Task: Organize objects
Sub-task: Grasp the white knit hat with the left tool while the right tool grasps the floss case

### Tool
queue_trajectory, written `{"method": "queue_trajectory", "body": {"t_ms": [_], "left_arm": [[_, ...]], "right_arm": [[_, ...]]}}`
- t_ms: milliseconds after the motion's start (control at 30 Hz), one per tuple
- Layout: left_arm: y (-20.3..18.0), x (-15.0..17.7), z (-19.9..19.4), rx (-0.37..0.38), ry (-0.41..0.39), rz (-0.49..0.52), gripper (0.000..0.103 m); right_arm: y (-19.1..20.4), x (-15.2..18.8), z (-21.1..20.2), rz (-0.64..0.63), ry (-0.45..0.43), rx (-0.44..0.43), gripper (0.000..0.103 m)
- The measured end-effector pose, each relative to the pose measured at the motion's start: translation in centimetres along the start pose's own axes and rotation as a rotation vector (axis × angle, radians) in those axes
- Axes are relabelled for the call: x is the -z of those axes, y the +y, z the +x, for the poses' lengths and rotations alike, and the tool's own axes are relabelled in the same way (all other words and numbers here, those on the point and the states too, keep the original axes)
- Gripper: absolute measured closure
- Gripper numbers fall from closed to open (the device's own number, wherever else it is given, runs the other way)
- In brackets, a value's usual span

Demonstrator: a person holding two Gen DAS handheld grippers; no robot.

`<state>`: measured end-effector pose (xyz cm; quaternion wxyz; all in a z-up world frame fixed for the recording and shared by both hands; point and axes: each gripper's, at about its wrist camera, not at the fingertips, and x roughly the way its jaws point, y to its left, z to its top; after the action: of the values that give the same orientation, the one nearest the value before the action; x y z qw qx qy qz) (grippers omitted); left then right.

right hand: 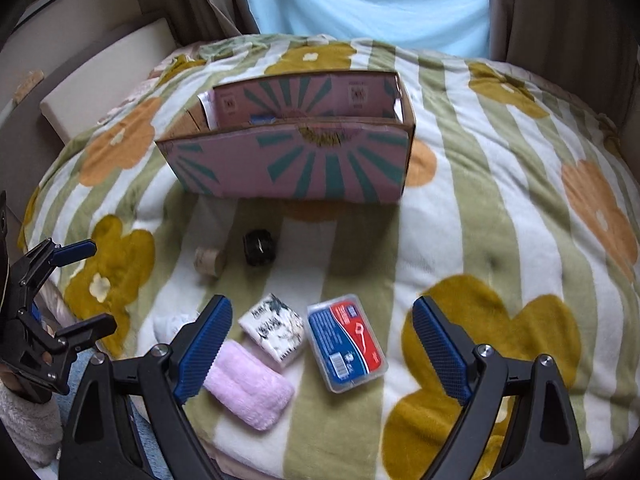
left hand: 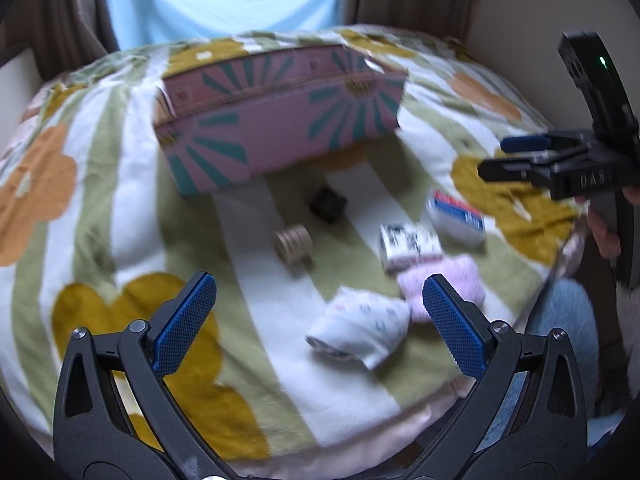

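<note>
Barely begun: six loose things lie on the bed at 6 o'clock of the pink box (right hand: 288, 160), including the floss case (right hand: 346, 344) and pink cloth (right hand: 250, 390); left claw (left hand: 320, 324) and right claw (right hand: 320, 352) both released, holding nothing

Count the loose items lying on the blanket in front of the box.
6: tape roll, black object, white sock, pink cloth, patterned packet, plastic case. The box may hide others.

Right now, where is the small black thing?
The small black thing lies on the flowery blanket, just in front of the pink box, beside the tan roll on its left in the right wrist view.
</note>
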<state>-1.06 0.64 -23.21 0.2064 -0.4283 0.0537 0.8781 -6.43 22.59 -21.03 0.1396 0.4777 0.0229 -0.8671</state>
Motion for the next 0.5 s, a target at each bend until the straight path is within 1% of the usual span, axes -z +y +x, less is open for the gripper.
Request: {"method": "queue_trajectory", "body": {"t_ms": [67, 100, 167, 233, 400, 467, 500], "left_arm": [[-0.2, 1.1, 1.1, 0.041, 0.023, 0.014, 0.000], [-0.2, 1.5, 1.8, 0.059, 0.036, 0.020, 0.000], [-0.2, 2.4, 2.9, 0.063, 0.064, 0.039, 0.000], [-0.3, 3.0, 3.5, 0.072, 0.073, 0.047, 0.001], [-0.7, 3.6, 4.5, 0.093, 0.090, 0.056, 0.001], [-0.9, 3.5, 5.2, 0.102, 0.112, 0.065, 0.001], [-1.0, 3.6, 5.5, 0.107, 0.125, 0.069, 0.003]], "right_arm": [[-0.9, 0.8, 0.8, 0.006, 0.009, 0.008, 0.013], [-1.2, 1.2, 1.2, 0.003, 0.011, 0.029, 0.013], [-1.8, 1.9, 1.9, 0.000, 0.026, 0.057, 0.013], [-2.4, 2.6, 2.5, 0.016, 0.044, 0.039, 0.013], [-2.9, 3.8, 3.8, 0.018, 0.073, 0.028, 0.013], [-2.9, 4.3, 4.4, 0.014, 0.079, -0.010, 0.013], [-2.8, 4.4, 4.6, 0.015, 0.078, -0.022, 0.013]]}}
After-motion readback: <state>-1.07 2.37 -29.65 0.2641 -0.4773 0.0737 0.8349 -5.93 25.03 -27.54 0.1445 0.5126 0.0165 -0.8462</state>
